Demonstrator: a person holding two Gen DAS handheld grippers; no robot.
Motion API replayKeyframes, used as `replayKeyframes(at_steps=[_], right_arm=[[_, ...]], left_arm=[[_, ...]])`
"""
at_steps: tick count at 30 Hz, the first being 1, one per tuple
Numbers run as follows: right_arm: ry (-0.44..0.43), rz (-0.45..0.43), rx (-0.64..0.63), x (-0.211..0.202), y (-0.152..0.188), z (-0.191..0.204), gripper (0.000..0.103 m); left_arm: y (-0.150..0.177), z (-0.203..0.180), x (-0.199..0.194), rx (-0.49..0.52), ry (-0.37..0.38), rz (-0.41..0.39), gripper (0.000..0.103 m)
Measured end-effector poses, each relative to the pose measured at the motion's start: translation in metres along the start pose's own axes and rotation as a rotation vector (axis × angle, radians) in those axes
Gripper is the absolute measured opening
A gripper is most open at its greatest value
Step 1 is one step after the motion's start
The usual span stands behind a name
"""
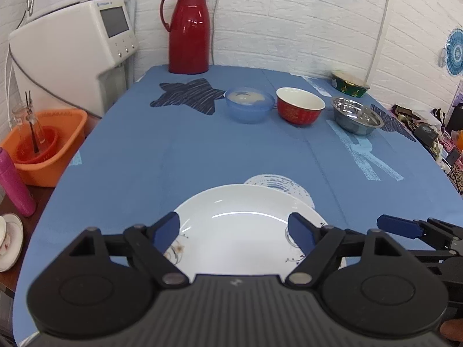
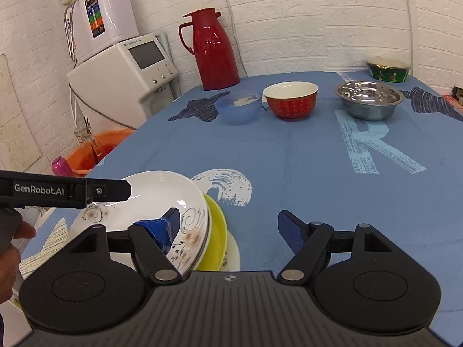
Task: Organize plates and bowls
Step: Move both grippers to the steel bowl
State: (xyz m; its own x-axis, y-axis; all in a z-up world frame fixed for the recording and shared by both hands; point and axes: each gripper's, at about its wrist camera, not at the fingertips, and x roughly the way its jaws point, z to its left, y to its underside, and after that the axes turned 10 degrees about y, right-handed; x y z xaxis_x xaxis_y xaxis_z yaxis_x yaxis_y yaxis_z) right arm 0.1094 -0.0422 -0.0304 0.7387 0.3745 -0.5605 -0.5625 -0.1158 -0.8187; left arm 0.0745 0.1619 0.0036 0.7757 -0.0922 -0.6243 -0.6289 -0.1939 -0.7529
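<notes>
Plates stacked near the tabletop's front edge
Both grippers' fingers wide: left gripper [image 1: 234, 230] over white plate [image 2: 139, 202]; lower gently, centred on yellow plate [image 2: 217, 231].

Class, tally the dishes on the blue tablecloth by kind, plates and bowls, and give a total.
Plates: 3 (floral white plate, yellow plate, bottom white plate)
Bowls: 4 (blue bowl, red bowl, steel bowl, green bowl)
Total: 7

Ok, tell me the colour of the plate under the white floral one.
Yellow plate, clearest in the right wrist view.
</notes>
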Motion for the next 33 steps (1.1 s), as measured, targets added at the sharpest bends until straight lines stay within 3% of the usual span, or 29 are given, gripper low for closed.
replayKeyframes(at_steps=[2, 5, 10, 15, 19, 23, 28, 33], right_arm=[[0.011, -0.001, 0.015, 0.000, -0.001, -0.008, 0.061], [0.018, 0.019, 0.067, 0.003, 0.003, -0.026, 0.061], [0.028, 0.060, 0.132, 0.010, 0.011, -0.059, 0.061], [0.082, 0.042, 0.138, 0.013, -0.008, -0.100, 0.061], [0.182, 0.000, 0.099, 0.025, -0.047, -0.137, 0.061], [0.223, -0.008, 0.126, 0.052, -0.094, -0.182, 0.061], [0.276, 0.040, 0.173, 0.113, -0.144, -0.219, 0.062], [0.333, 0.116, 0.096, 0.181, -0.166, -0.223, 0.061]], left_arm=[[-0.002, -0.005, 0.004, 0.005, 0.009, 0.005, 0.083], [-0.004, -0.015, 0.011, 0.014, 0.021, 0.010, 0.094], [-0.012, -0.037, 0.027, 0.062, 0.043, 0.038, 0.094], [-0.047, -0.068, 0.063, 0.067, 0.163, 0.085, 0.094], [-0.095, -0.095, 0.114, 0.003, 0.265, 0.121, 0.094], [-0.139, -0.114, 0.181, -0.129, 0.288, 0.182, 0.094], [-0.168, -0.122, 0.252, -0.303, 0.249, 0.232, 0.094], [-0.167, -0.113, 0.259, -0.310, 0.229, 0.231, 0.094]])
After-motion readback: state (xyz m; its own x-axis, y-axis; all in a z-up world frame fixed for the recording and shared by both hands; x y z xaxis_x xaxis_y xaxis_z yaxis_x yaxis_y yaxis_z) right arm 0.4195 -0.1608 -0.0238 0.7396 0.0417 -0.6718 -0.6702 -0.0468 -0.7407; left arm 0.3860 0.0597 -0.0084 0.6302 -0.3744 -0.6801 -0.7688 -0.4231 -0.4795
